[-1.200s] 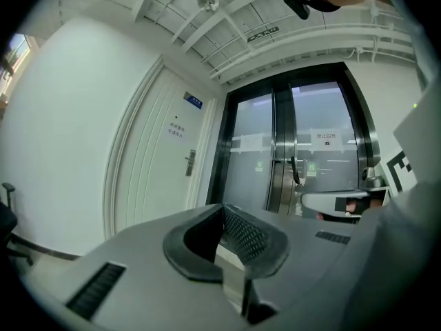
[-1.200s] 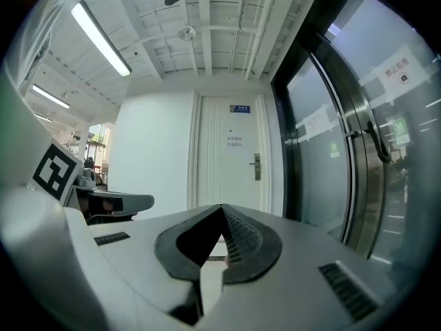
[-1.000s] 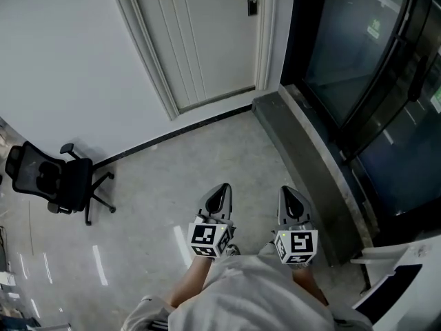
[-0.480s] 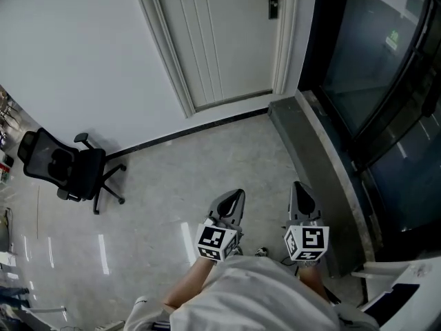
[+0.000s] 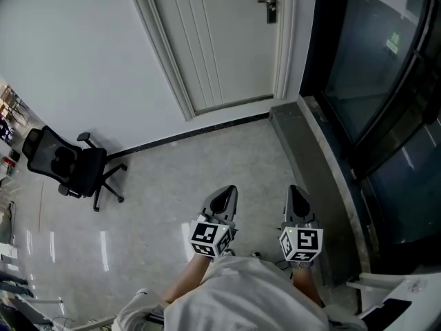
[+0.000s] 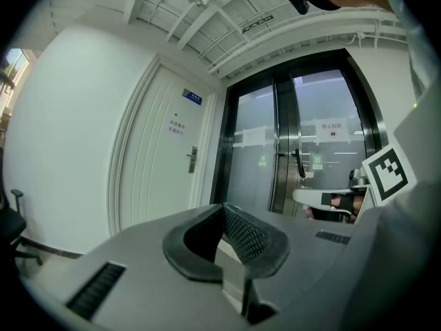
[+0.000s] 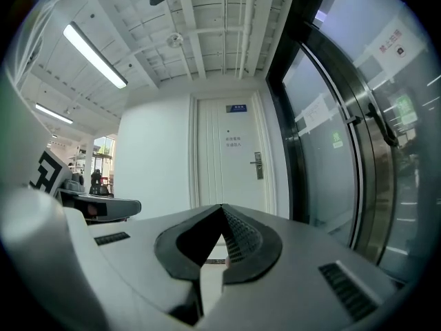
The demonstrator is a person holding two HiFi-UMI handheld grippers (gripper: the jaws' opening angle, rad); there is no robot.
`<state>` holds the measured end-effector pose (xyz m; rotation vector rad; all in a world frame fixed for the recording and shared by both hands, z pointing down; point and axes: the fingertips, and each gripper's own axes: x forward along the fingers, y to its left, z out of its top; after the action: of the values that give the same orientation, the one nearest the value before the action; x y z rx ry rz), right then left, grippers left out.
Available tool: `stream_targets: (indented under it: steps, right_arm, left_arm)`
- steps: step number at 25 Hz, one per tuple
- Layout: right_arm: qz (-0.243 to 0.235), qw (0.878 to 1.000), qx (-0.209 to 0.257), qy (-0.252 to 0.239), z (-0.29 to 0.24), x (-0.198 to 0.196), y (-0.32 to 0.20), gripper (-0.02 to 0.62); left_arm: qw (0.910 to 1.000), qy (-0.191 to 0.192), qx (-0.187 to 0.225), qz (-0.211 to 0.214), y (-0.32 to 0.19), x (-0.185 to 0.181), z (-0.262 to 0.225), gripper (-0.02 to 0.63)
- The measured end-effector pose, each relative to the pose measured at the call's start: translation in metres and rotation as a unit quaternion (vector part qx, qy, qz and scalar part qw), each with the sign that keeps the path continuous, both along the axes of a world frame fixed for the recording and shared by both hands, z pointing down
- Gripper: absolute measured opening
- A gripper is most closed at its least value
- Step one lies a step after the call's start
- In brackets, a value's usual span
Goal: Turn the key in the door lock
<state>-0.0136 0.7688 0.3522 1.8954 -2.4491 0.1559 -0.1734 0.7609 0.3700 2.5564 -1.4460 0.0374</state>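
Note:
A white panelled door (image 5: 220,40) stands ahead across the floor, with a dark lock plate and lever handle (image 5: 271,3) near its right edge. Whether a key sits in the lock is too small to tell. My left gripper (image 5: 224,194) and right gripper (image 5: 296,192) are held side by side at waist height, pointing toward the door and well short of it. Both are shut with nothing between the jaws. The left gripper view shows the left gripper (image 6: 222,209) below the lock (image 6: 193,159). In the right gripper view, the right gripper (image 7: 222,209) points at the door, the lock (image 7: 258,165) to its right.
A black office chair (image 5: 65,165) stands by the white wall at the left. A dark stone ledge (image 5: 313,161) runs along the right, below tall glass doors (image 5: 372,67). Polished grey floor (image 5: 179,178) lies between me and the door.
Both grippers have been carried forward over the floor toward the door, still side by side and shut. The head view has shifted, so door and chair sit further right.

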Motion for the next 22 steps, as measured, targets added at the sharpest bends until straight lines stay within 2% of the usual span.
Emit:
stream_targets:
  steps: [5, 9, 17, 22]
  right_arm:
    - [-0.007, 1.000, -0.008, 0.014, 0.009, 0.023, 0.005, 0.000]
    - [-0.002, 1.000, -0.022, 0.007, 0.020, 0.035, 0.012, 0.000]
    - [-0.012, 1.000, -0.026, 0.010, 0.025, 0.029, -0.012, 0.000]
    - [-0.011, 0.999, -0.030, 0.020, 0.031, 0.023, -0.040, 0.000]
  left_arm:
    - [1.0000, 0.004, 0.003, 0.007, 0.001, 0.030, 0.006, 0.011]
    - [0.9997, -0.002, -0.014, 0.021, 0.006, 0.047, 0.016, 0.011]
    - [0.9998, -0.003, -0.018, 0.012, -0.014, 0.042, 0.022, 0.011]
    - [0.9998, 0.005, -0.014, 0.015, -0.048, 0.039, 0.026, 0.011]
